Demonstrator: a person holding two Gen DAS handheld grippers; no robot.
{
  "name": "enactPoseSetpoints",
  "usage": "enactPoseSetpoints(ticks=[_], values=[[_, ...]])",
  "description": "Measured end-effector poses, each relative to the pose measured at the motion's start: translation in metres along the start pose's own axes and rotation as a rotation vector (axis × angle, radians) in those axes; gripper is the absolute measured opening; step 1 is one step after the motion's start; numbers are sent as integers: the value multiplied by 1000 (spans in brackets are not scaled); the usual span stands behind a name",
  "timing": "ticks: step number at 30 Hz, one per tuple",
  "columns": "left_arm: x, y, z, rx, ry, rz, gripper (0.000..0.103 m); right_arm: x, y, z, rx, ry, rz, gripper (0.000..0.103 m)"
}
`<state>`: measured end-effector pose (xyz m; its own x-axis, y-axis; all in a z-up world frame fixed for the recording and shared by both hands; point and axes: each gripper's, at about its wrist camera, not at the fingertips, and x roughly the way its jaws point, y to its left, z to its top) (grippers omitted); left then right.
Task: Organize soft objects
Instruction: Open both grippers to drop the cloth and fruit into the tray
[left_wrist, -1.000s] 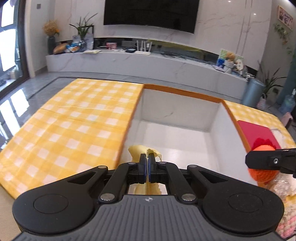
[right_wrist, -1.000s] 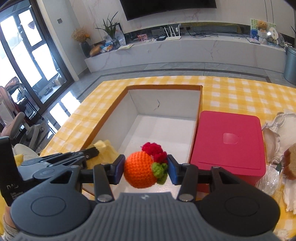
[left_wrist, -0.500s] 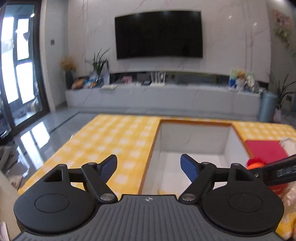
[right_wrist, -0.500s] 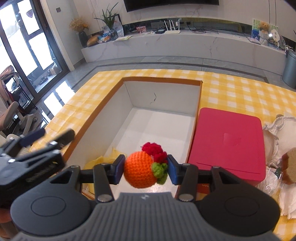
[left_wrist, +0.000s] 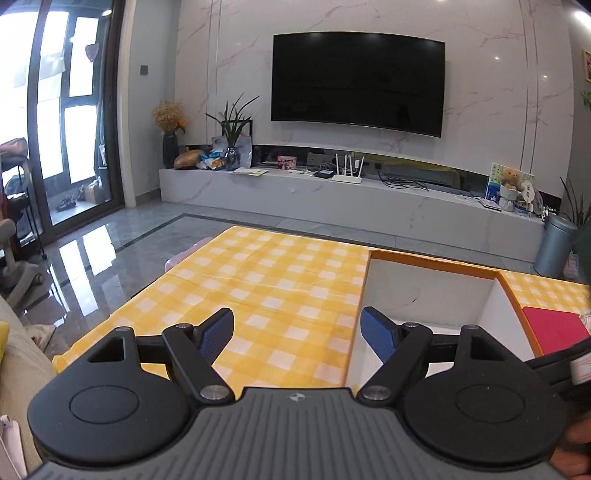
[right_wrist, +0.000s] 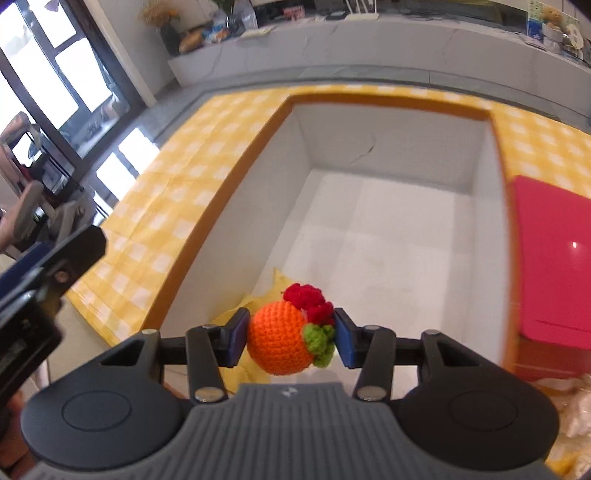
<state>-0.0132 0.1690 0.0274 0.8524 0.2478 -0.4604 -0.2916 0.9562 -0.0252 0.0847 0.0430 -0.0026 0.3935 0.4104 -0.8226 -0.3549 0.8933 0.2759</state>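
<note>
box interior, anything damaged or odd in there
A thin dark crack-like line marks the white far wall of the box. Otherwise only a crumpled yellow cloth lies in the near corner.

Table under yellow checked cloth (left_wrist: 280, 280); on it an orange-rimmed white box (right_wrist: 388, 107), red case (right_wrist: 554, 258) beside.

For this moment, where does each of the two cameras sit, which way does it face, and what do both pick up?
Left wrist: sits on the left gripper, looking nearly level across the checked tablecloth to the TV wall; its open, empty fingers show.
Right wrist: sits on the right gripper, tilted steeply down into the white box; its fingers clamp the crocheted orange ball; the left gripper shows at the left edge.
Shared: the box, tablecloth, red lid, marble TV bench.
</note>
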Motion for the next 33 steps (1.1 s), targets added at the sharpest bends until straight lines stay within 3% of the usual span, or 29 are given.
enactPoseSetpoints(ticks=[8, 12, 18, 24, 33], values=[[5, 5, -4, -16, 25, -22, 92, 31, 9, 11, -25, 70, -35, 50], [8, 4, -4, -21, 36, -31, 92, 30, 6, 15, -42, 93, -13, 59], [3, 4, -3, -40, 32, -45, 92, 0, -3, 19, -34, 31, 10, 69], [1, 2, 1, -81, 82, -104, 92, -37, -9, 19, -51, -33, 25, 69], [-19, -39, 4, -12, 42, -156, 92, -85, -47, 3, 6, -97, 13, 69]])
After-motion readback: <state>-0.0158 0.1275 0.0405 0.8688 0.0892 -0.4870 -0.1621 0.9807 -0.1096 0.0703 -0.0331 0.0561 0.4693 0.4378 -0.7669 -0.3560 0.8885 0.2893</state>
